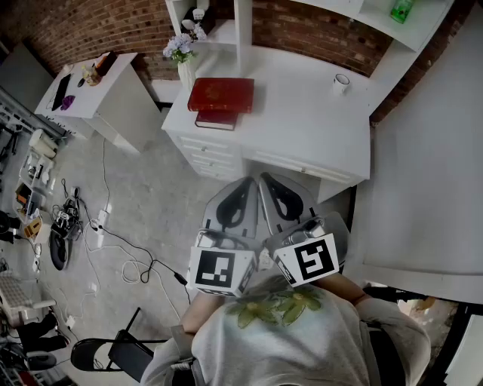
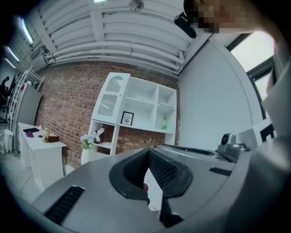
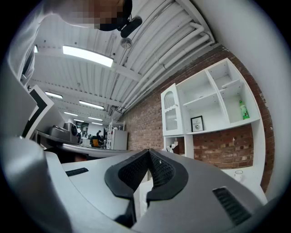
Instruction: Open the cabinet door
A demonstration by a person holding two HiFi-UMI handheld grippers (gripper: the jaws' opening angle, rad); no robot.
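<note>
The white shelf unit stands against the brick wall on a white desk (image 1: 302, 113). Its cabinet door (image 2: 110, 98), with an arched glass pane, is at the unit's upper left; the right gripper view shows the door (image 3: 170, 111) too. It looks closed. I hold both grippers close to my chest, side by side and pointing level toward the desk, well short of it. My left gripper (image 1: 251, 182) (image 2: 148, 153) is shut with nothing between its pads. My right gripper (image 1: 264, 179) (image 3: 148, 153) is shut and empty as well.
A red book (image 1: 221, 94), a white mug (image 1: 341, 83) and a flower vase (image 1: 183, 59) sit on the desk. A green bottle (image 1: 401, 9) stands on a shelf. A white side table (image 1: 113, 94) is at the left, cables (image 1: 113, 241) lie on the floor, and a white wall (image 1: 430, 151) runs along the right.
</note>
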